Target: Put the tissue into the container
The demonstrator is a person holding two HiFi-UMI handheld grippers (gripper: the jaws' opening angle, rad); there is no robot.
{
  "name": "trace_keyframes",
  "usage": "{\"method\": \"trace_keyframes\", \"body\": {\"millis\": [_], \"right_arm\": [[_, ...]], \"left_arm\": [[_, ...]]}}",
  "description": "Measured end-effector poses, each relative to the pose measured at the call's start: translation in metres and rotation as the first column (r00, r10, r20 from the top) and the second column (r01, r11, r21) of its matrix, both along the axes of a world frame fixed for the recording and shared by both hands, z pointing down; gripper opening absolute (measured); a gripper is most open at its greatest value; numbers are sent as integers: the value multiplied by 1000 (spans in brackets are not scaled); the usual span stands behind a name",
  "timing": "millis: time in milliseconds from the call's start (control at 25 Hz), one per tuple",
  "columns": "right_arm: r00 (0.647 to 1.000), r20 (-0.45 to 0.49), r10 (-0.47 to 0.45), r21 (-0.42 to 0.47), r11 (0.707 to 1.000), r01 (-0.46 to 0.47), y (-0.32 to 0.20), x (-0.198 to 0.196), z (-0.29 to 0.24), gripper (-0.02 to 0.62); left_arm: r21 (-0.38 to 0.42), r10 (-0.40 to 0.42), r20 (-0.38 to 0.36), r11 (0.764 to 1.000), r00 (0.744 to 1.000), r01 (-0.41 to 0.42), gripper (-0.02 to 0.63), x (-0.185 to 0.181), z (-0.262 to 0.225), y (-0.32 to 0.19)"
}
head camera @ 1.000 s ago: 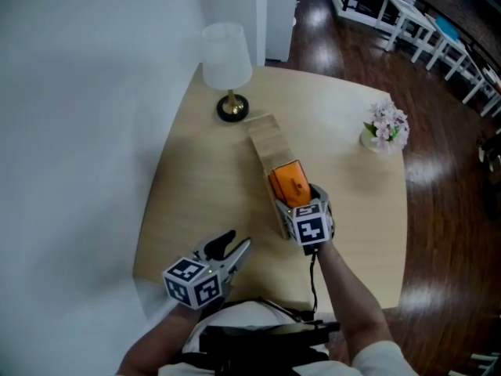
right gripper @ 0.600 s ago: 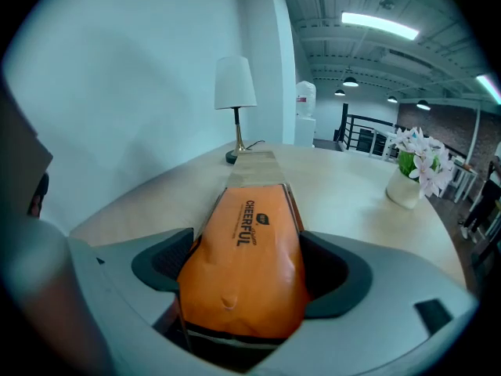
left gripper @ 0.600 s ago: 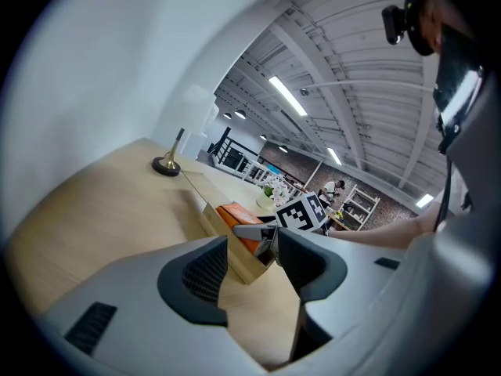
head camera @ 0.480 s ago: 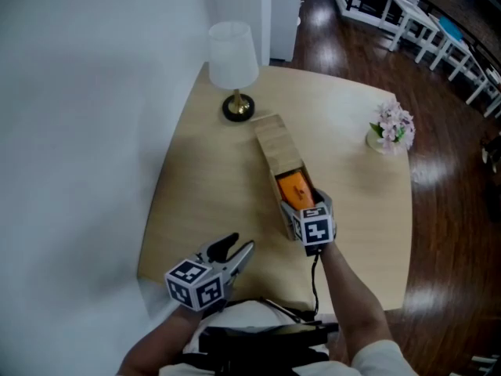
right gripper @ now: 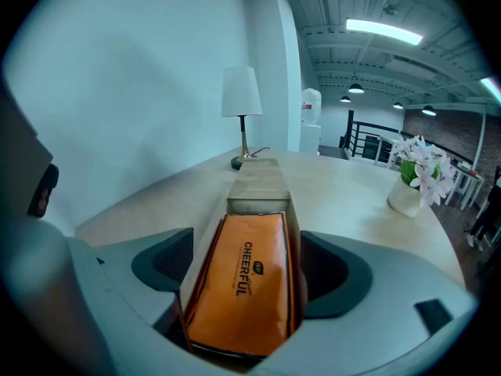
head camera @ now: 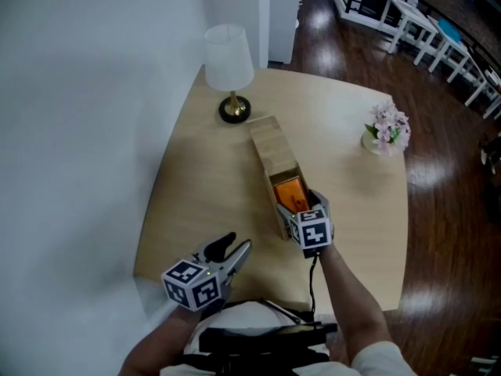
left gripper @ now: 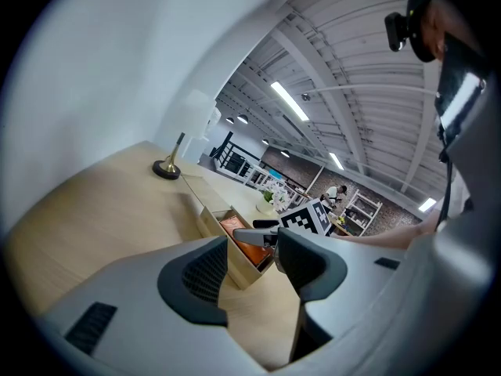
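Note:
An orange tissue pack (head camera: 288, 192) lies lengthwise in the near, open end of a long wooden container (head camera: 270, 143) in the middle of the round table (head camera: 203, 194). My right gripper (head camera: 302, 204) is at that end, shut on the pack. In the right gripper view the pack (right gripper: 250, 280) fills the space between the two pads, with the container (right gripper: 258, 178) running away towards the lamp. My left gripper (head camera: 235, 246) hangs open and empty over the table's near edge. The left gripper view looks at the container (left gripper: 205, 210) and the pack (left gripper: 243, 241) from the side.
A white-shaded lamp (head camera: 228, 61) stands at the table's far left, just beyond the container's far end. A small pot of pink flowers (head camera: 386, 128) sits at the right edge. A white wall runs along the left; dark wooden floor lies to the right.
The right gripper has lowered the tissue pack from a raised tilt until it lies level inside the container's open end. The left gripper has stayed in place.

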State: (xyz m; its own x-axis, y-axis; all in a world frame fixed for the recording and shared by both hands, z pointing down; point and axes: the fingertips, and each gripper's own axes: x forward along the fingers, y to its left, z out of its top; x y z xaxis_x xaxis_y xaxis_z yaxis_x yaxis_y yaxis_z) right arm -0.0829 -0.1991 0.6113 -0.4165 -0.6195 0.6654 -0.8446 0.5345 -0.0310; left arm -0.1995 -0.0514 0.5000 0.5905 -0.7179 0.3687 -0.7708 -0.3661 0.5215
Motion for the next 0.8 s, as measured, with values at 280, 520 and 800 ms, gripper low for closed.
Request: {"method": "trace_keyframes", "body": {"millis": [280,520,800], "right_arm": [[999,44,10,19,1000,-11,22,21,-35,442],[991,128,48,55,997,-55,47,57,-85,440],[976,194,94,91,989,-113,82,105,-127,245]], "left_arm": [[1,5,-36,1000,999,-5,193,17,-8,1],[38,89,-81,996,993,-86,158,55,-24,2],[82,194,-96,979,976,-187,112,105,-42,17]]}}
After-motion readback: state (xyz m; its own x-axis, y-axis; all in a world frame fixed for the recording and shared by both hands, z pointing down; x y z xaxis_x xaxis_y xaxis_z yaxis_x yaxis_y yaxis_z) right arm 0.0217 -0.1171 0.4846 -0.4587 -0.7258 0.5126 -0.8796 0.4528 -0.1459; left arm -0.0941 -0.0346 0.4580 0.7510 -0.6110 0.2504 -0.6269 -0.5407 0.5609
